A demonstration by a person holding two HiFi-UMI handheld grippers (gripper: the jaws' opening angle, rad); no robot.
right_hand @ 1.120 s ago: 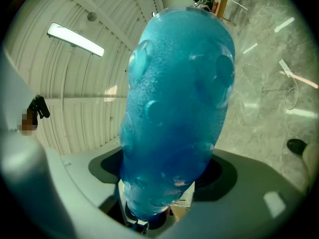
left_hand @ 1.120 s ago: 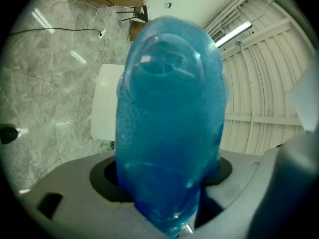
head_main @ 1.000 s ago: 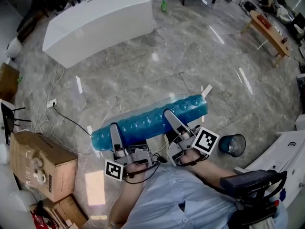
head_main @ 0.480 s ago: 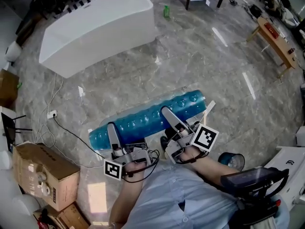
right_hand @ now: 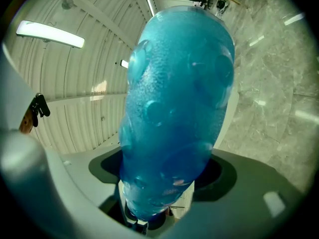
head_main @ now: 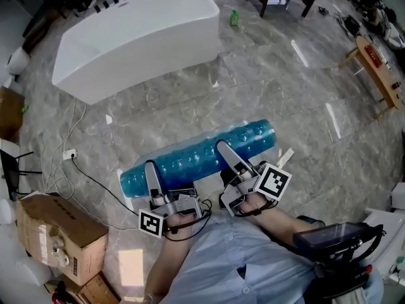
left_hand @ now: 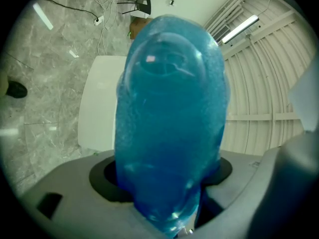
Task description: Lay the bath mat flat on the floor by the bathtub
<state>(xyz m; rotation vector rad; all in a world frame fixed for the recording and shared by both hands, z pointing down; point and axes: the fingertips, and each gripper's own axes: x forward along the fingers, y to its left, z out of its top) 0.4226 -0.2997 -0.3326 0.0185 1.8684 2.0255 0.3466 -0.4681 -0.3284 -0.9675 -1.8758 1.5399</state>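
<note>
A rolled bath mat [head_main: 201, 154] of translucent blue, bubble-studded soft plastic lies crosswise in front of the person, carried above the grey marble floor [head_main: 272, 87] and well apart from the long white bathtub [head_main: 136, 37] at the far side. The left hand-held gripper [head_main: 151, 177] is clamped across the roll near its left end, its jaws spread wide by the roll's thickness. The right hand-held gripper [head_main: 228, 159] is clamped on it right of the middle, and in each gripper view the blue roll fills the space between the jaws. The mat looks light, limp and glossy, so it will probably sag between the two grips and could slide on smooth pads. To spread it, a hold on the loose outer edge near both corners should serve better than a squeeze round the whole roll, though that edge cannot be made out here. The bathtub's inside is not visible from this angle. A brown cardboard box [head_main: 54, 239] stands at the lower left; its contents cannot be seen.
</note>
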